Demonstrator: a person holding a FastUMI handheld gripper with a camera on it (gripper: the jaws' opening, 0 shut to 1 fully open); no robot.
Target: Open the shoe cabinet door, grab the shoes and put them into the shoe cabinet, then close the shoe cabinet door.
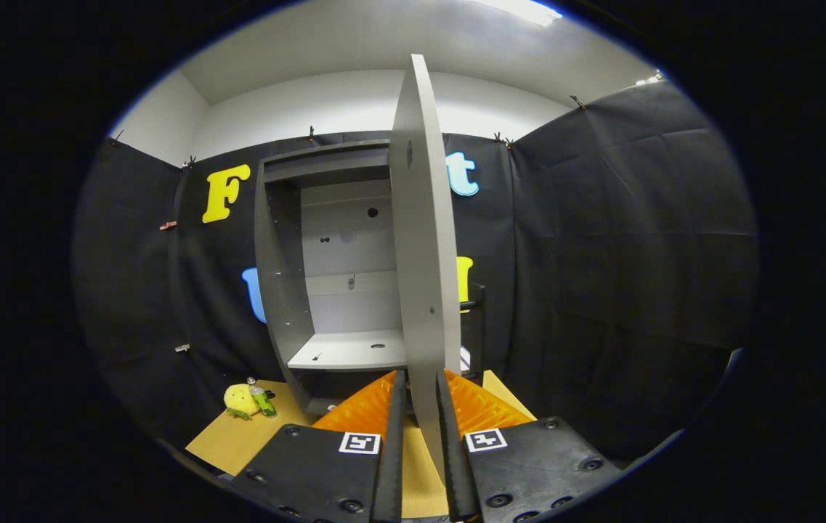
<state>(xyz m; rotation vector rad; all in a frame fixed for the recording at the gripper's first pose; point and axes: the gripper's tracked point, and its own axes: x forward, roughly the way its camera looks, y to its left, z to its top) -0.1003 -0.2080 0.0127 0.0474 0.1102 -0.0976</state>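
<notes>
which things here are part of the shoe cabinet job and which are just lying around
Part of the job:
shoe cabinet, standing open
cabinet door, swung out edge-on
hand-held gripper, fingers clamped on the door's lower edge

Just lying about:
yellow plush toy on the table
small green bottle beside it

Door hides cabinet right side
</notes>
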